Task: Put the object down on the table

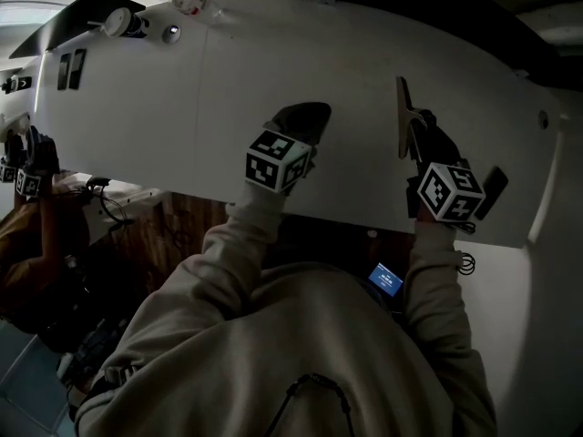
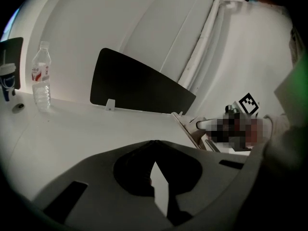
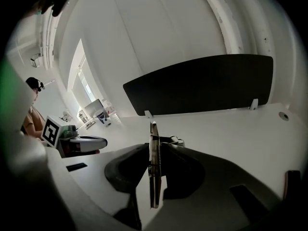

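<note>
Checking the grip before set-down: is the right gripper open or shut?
Shut. The right gripper has both jaws pressed against a thin board, held edge-on between them in the right gripper view.

No words or numbers can be read. The water bottle (image 2: 41, 76) has a red label, but its print is too small.

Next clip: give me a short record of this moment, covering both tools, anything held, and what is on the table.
left tool: jaws together at the tips, nothing between them
right tool: shut on a flat board, held on edge
flat board and table: contact cannot be told
table: white; water bottle upright, to the left of a black divider panel in the left gripper view
person: beige hooded top, both arms reaching over the table
</note>
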Demonstrator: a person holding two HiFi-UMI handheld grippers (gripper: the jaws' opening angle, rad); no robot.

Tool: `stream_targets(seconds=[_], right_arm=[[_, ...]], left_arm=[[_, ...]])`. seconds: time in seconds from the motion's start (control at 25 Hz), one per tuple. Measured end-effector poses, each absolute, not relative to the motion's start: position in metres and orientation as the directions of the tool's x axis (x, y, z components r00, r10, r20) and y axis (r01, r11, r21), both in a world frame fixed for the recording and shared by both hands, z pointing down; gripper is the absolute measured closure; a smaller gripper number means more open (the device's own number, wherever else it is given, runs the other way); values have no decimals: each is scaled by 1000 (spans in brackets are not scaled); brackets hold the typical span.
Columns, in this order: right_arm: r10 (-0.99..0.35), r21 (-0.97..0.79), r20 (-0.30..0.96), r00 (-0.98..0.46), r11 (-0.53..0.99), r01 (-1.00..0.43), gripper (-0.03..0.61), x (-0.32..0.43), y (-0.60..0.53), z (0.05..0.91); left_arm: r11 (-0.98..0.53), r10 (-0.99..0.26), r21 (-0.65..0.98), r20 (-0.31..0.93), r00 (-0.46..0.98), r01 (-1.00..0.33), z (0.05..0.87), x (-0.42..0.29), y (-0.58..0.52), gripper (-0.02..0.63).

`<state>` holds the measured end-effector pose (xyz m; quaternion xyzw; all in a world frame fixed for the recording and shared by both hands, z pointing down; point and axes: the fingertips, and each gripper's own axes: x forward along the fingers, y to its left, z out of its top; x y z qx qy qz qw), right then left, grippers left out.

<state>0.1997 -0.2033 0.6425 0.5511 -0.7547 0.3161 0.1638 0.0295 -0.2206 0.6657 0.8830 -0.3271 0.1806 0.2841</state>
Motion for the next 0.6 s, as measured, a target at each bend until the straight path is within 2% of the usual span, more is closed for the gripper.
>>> stream_targets(seconds=[0.6], right_arm=[[-676, -329, 643, -360, 182, -927, 485, 192, -184, 688]], left_arm=[[-591, -456, 406, 544, 704, -697, 701, 24, -201, 611]])
